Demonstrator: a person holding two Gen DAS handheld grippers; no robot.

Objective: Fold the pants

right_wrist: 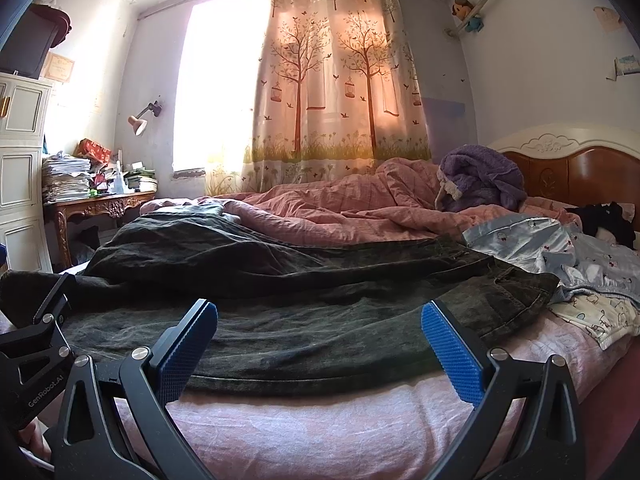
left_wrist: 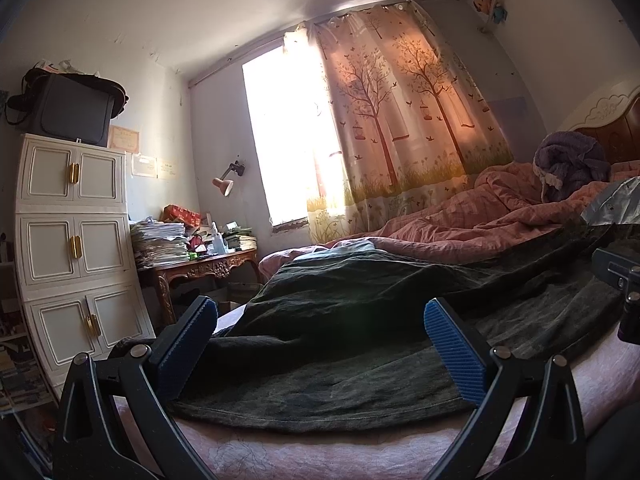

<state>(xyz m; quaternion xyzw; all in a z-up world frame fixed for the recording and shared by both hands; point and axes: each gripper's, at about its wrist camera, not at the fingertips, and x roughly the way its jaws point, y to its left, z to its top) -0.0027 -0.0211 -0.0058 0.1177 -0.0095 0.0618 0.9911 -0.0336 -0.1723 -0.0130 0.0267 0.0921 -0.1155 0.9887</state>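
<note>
My right gripper (right_wrist: 319, 344): 2 blue-padded fingers (right_wrist: 454, 354) spread wide, nothing between them. Dark pants (right_wrist: 304, 292) lie flat across pink bed sheet (right_wrist: 304, 432), near hem edge just ahead of jaws, spanning gap between both pads. Waistband end beyond right jaw, touching light blue printed garment (right_wrist: 560, 248). My left gripper (right_wrist: 36, 344) sits outside left jaw, at pants' left end; its opening not visible. Pink quilt (right_wrist: 340, 208) bunched far ahead of jaws, purple blanket (right_wrist: 480, 176) on it near headboard (right_wrist: 568, 168).
</note>
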